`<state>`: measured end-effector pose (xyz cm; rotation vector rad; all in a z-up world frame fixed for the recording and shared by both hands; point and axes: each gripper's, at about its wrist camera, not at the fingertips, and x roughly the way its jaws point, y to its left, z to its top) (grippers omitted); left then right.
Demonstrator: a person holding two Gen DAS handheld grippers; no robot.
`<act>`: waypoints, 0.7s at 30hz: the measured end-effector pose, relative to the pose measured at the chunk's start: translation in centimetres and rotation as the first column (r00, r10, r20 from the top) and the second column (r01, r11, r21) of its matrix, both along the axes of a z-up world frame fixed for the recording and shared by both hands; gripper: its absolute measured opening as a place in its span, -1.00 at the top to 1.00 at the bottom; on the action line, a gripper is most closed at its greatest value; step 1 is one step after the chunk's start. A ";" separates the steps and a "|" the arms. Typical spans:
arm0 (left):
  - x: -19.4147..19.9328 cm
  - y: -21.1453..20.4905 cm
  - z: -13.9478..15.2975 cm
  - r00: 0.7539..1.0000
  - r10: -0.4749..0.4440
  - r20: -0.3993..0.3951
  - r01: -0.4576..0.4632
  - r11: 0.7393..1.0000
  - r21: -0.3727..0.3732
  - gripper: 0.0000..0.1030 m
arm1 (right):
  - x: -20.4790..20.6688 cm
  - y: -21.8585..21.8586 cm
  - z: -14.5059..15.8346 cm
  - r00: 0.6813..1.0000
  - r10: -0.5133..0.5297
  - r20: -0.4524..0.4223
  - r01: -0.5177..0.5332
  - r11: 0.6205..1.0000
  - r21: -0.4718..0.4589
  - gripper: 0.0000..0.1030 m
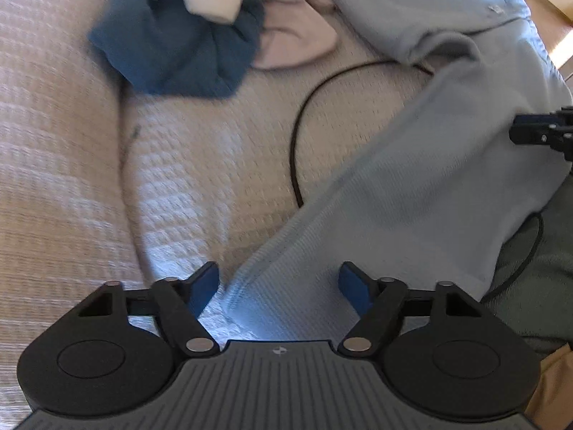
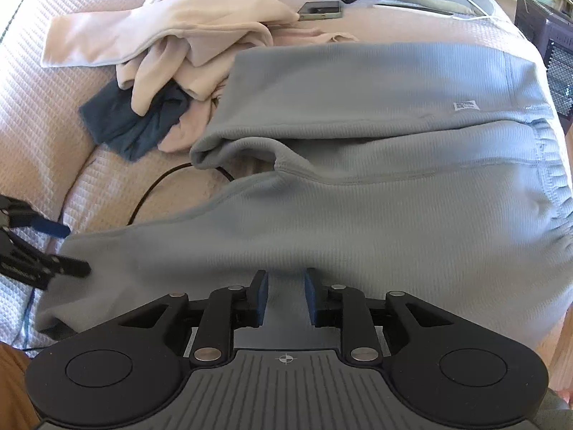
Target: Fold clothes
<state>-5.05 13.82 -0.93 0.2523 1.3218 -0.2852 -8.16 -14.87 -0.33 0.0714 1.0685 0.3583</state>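
bed w/ a pale waffle-weave cover fills both views; a window or floor shows only as glare at the far right edge. grey-blue sweatpants lie spread across it, waistband to the right, one leg running toward the near left, the other leg doubled back on itself farther up. behind them sits a heap: cream top, dark blue cloth, pinkish piece under those. black cable loops over the cover & goes under the pants. phone lies face up near the far edge.

left claw stands wide, its pads either side of the leg hem, fabric between them but not pinched. right claw is narrow w/ a gap left, low over the near edge of the pants mid-leg; can't say it grips anything.

step, as i read it: getting hold of the near leg at hem & mid-leg, prob to lay it over or straighten it. both claws would need to pinch the cloth before any lift; watch the cable doesn't drag along.

writing: small white tag on the pants near the waistband, print too blurred to read. no brand legible.
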 end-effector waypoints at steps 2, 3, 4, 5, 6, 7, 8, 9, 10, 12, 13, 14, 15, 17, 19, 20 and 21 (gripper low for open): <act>-0.2 -0.3 -0.3 1.000 -0.015 -0.017 0.015 1.000 -0.008 0.06 | 0.0 0.1 0.0 1.000 0.002 0.000 -0.002 1.000 -0.003 0.54; -0.1 -0.9 0.4 0.999 -0.036 -0.006 0.036 0.999 -0.033 0.31 | 0.0 0.1 -0.1 1.000 0.002 0.000 -0.002 1.000 -0.005 0.54; 0.1 -1.4 1.2 0.998 -0.057 0.007 0.057 0.997 -0.058 0.50 | 0.0 0.2 0.0 1.000 0.002 0.001 -0.002 1.000 -0.007 0.54; 0.2 -1.9 1.9 0.997 -0.077 0.020 0.078 0.993 -0.083 0.58 | 0.0 0.2 0.0 1.000 0.002 0.003 -0.002 1.000 -0.008 0.54; 0.3 -2.5 2.7 0.995 -0.097 0.033 0.100 0.989 -0.108 0.67 | -0.1 0.2 0.0 1.000 0.002 0.004 -0.002 1.000 -0.010 0.54; 0.4 -3.0 3.5 0.992 -0.116 0.047 0.122 0.984 -0.132 0.68 | -0.1 0.2 0.0 1.000 0.002 0.005 -0.002 1.000 -0.012 0.53; 0.5 -3.6 4.2 0.989 -0.136 0.062 0.144 0.977 -0.156 0.69 | -0.2 0.3 0.1 1.000 -0.001 0.008 0.001 1.000 -0.016 0.53; 0.7 -4.1 5.0 0.985 -0.154 0.077 0.166 0.970 -0.179 0.70 | -0.3 0.2 0.2 1.000 -0.007 0.012 0.007 1.000 -0.020 0.53; 0.8 -4.7 5.8 0.981 -0.172 0.092 0.188 0.961 -0.202 0.72 | -0.4 0.1 0.3 1.000 -0.018 0.018 0.019 1.000 -0.016 0.53; 1.0 -5.7 7.3 0.970 -0.207 0.125 0.232 0.941 -0.247 0.80 | -0.6 -0.2 0.6 0.999 -0.043 0.031 0.043 0.999 -0.009 0.53; 1.1 -6.3 8.1 0.964 -0.224 0.141 0.255 0.929 -0.268 0.83 | -0.7 -0.4 1.0 0.997 -0.063 0.043 0.063 0.998 0.002 0.53; 1.2 -6.8 8.8 0.958 -0.240 0.158 0.277 0.916 -0.289 0.83 | -0.9 -0.9 1.4 0.994 -0.088 0.061 0.087 0.996 0.017 0.53; 1.4 -7.4 9.6 0.951 -0.255 0.175 0.299 0.903 -0.309 0.83 | -1.1 -1.3 1.8 0.990 -0.114 0.079 0.111 0.993 0.034 0.53; 1.8 -9.9 10.9 0.914 -0.335 0.228 0.392 0.872 -0.292 0.83 | -1.7 -2.4 2.9 0.977 -0.174 0.120 0.165 0.983 0.076 0.52; 2.2 -12.5 10.8 0.881 -0.401 0.251 0.459 0.854 -0.246 0.83 | -2.3 -3.5 3.7 0.963 -0.228 0.148 0.213 0.971 0.106 0.41; 2.6 -13.4 10.5 0.875 -0.419 0.243 0.471 0.852 -0.230 0.82 | -2.7 -4.0 4.0 0.955 -0.253 0.157 0.237 0.965 0.116 0.39; 2.9 -14.4 10.2 0.869 -0.436 0.235 0.483 0.849 -0.214 0.82 | -3.0 -4.5 4.1 0.945 -0.283 0.162 0.265 0.956 0.124 0.38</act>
